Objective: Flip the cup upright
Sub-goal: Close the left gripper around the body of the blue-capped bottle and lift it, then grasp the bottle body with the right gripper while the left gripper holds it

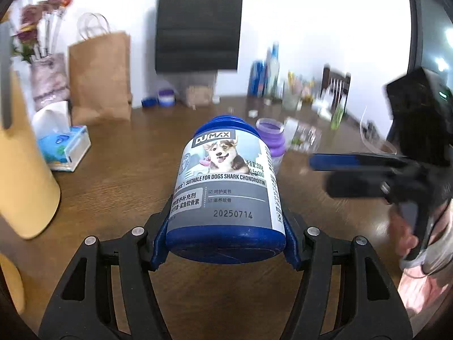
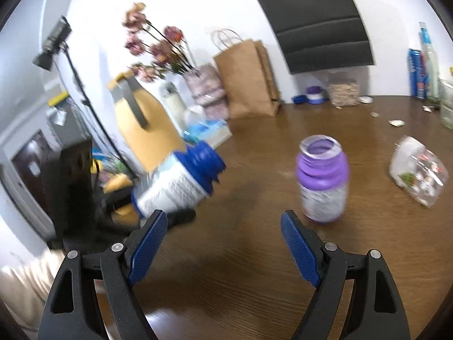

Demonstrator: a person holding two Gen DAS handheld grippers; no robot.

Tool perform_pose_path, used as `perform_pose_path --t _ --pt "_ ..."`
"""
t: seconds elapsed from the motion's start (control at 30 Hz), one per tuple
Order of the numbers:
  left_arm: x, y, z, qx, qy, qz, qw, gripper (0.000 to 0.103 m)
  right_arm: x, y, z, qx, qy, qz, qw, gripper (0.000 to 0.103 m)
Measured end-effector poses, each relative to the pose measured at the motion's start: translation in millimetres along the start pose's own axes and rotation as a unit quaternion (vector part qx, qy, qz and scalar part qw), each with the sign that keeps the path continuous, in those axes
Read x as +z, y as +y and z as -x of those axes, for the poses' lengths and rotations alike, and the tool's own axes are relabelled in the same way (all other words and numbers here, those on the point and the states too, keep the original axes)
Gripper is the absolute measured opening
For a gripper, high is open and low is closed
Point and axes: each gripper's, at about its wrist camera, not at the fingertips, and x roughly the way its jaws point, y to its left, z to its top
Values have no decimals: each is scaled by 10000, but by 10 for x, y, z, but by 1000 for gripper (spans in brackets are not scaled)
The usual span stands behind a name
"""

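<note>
Blue plastic, the lidless supplement jar with the dog label [image 1: 226, 189] sits pinched between our left tongs [image 1: 225, 240], held above the brown wooden tabletop [image 1: 119, 175], mouth tilted toward twelve o'clock. We judge the flip half-done — next, tilt and set it down. Only the right view shows our right tongs [image 2: 223, 246] spread, empty, and the purple jar [image 2: 322, 178] upright at one o'clock.

White wall [image 1: 297, 14] behind a brown wooden table [image 1: 119, 170]. Dark rectangular panel [image 1: 198, 25] hangs on the wall. Dark-framed window [image 1: 433, 36] at right, bright spots in the glass. Dark wooden chair [image 1: 335, 85] at the table's far side. Dark door [image 2: 31, 164] and camera stand [image 2: 53, 42] at left.
</note>
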Motion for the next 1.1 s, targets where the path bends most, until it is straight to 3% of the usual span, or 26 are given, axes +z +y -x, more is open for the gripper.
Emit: perform_pose_path --t 0.1,0.2,0.37,0.43,0.53,0.57,0.63,0.7,0.77,0.8,0.83,0.93,1.1 --pt "-101 -45 42 187 -118 53 9997 59 129 139 -225 372 274 -62 9989 87" --pt "-167 -22 136 122 -442 202 9987 59 254 210 -499 984 589 -298 9930 87" --pt "-196 41 268 65 -920 362 9951 59 400 216 -956 1747 1036 -901 9750 86" --pt "-202 69 274 82 -949 368 9948 59 426 246 -1056 1893 1141 -994 9702 70" --pt "-199 175 210 -8 -793 476 9957 60 465 285 -1123 1760 1177 -814 9739 70" --pt "-177 209 145 2 -570 485 9972 63 475 299 -1150 1625 1181 -687 9772 70" --pt "-137 267 53 6 -285 518 9983 98 532 324 -1180 1266 1152 -312 9847 70" --pt "-49 343 -26 -155 -213 541 9982 99 622 405 -1185 831 1011 345 9908 69" --pt "68 391 -135 -139 -111 454 9988 89 722 488 -1211 636 913 850 9902 69" --pt "121 416 -178 -157 -125 419 9989 64 767 512 -1228 574 865 1034 9892 69" --pt "189 460 -234 -88 -151 452 9988 60 818 540 -1245 458 802 1248 9879 69" --pt "319 547 -326 -260 -460 768 9956 60 987 547 -1252 181 552 1654 9845 69" --pt "600 514 -484 -19 -844 600 9946 60 1241 510 -1224 16 179 2467 9689 69"
